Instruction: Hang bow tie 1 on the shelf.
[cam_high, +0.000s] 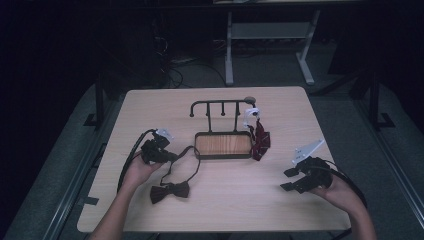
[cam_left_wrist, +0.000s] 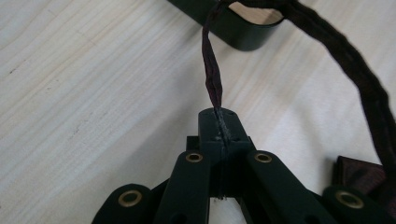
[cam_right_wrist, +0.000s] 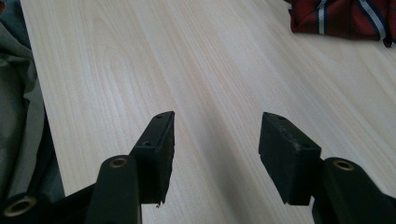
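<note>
The left hand-held gripper (cam_left_wrist: 219, 122) is clamping the bow tie's strap (cam_left_wrist: 212, 70) at nine o'clock of the surface (cam_high: 280, 210); the right hand-held gripper (cam_right_wrist: 217, 140) is resting with jaws apart at four o'clock.

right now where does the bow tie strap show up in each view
High view: the strap loops from the left gripper past the stand to the bow, left of centre.
Left gripper view: strap pinched in the shut jaws, rising up the middle.
Right gripper view: not in it.
Shared landmark: the stand's dark base.
</note>
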